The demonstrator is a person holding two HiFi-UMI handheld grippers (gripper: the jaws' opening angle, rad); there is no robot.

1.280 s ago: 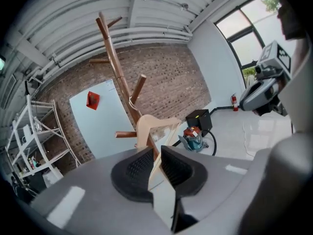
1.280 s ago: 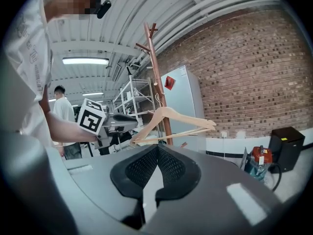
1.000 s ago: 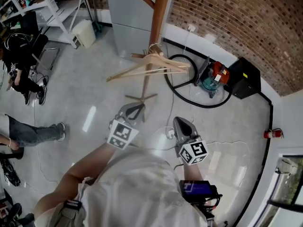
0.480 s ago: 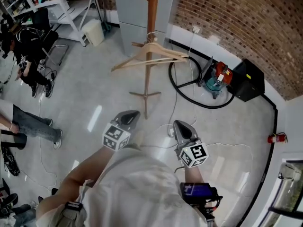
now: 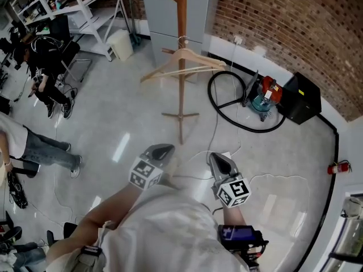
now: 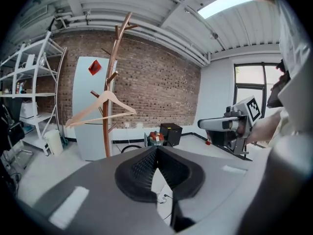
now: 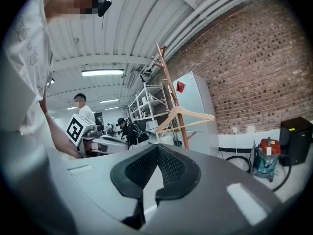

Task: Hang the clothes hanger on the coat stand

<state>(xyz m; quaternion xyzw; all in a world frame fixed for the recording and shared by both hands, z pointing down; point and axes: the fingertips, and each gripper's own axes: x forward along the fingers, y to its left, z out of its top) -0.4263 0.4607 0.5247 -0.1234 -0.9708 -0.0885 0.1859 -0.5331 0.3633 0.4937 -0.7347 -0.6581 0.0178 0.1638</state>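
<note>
The pale wooden clothes hanger (image 5: 181,67) hangs by its hook from a peg of the brown wooden coat stand (image 5: 181,27), tilted with its left end lower. Nothing touches it. My left gripper (image 5: 160,150) is held low near my body, well short of the stand, its jaws shut and empty. My right gripper (image 5: 217,158) is beside it, also shut on nothing. In the left gripper view the hanger (image 6: 100,109) and the stand (image 6: 110,97) are far ahead on the left, beyond the closed left gripper (image 6: 156,148). The right gripper view shows the hanger (image 7: 188,116) past the closed right gripper (image 7: 157,147).
A grey cabinet (image 5: 176,10) stands behind the stand. To the right lie a black hose loop (image 5: 227,103), a vacuum cleaner (image 5: 264,95) and a black box (image 5: 300,98) along the brick wall. White shelving (image 5: 74,10) and people (image 5: 48,72) are at the left. Thin cables run across the floor.
The head view has drifted, so the stand sits a little farther away. The hanger stays on its peg. Both grippers stay shut near my body.
</note>
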